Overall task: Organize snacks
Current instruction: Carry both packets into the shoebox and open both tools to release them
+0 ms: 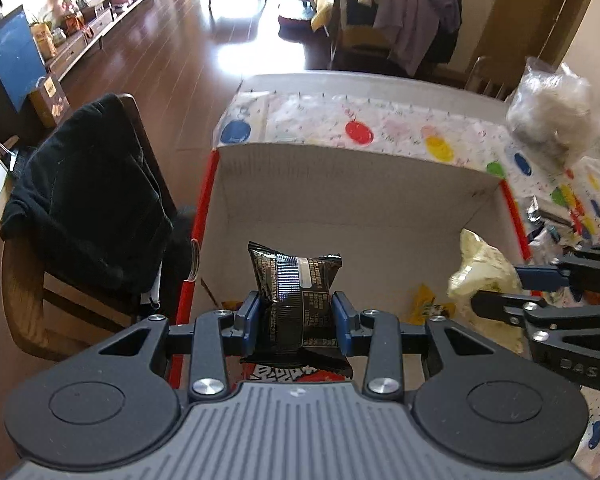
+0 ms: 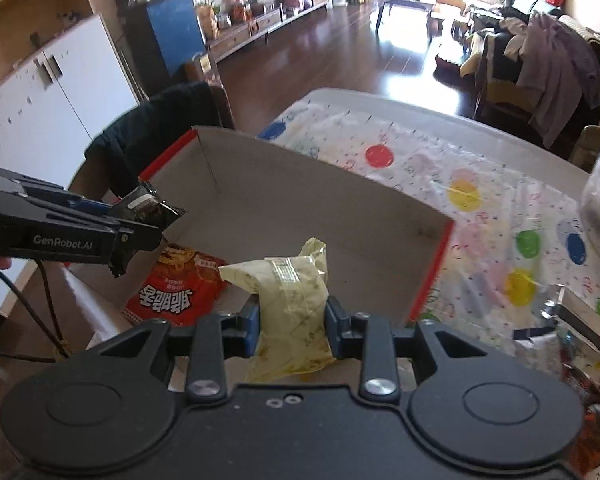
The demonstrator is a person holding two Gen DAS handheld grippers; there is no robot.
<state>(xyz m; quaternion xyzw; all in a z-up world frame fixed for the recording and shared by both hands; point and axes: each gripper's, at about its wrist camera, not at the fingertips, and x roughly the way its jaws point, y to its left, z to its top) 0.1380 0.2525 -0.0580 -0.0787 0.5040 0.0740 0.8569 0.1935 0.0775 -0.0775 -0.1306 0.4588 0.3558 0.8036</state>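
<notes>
My left gripper (image 1: 296, 316) is shut on a black snack packet (image 1: 296, 292) and holds it above the open cardboard box (image 1: 340, 184) with red edges. My right gripper (image 2: 292, 320) is shut on a pale yellow snack packet (image 2: 288, 292) over the same box. Each gripper shows in the other's view: the right gripper (image 1: 496, 292) with its yellow packet (image 1: 484, 272) at the right, the left gripper (image 2: 140, 232) with the black packet (image 2: 148, 204) at the left. A red snack bag (image 2: 176, 284) lies on the box floor, and a small yellow packet (image 1: 424, 304) too.
The box stands on a table with a dotted cloth (image 2: 480, 184). More snack packets (image 2: 572, 320) lie on the table to the right. A clear plastic bag (image 1: 556, 112) stands at the far right. A wooden chair with black clothes (image 1: 88, 200) is left of the box.
</notes>
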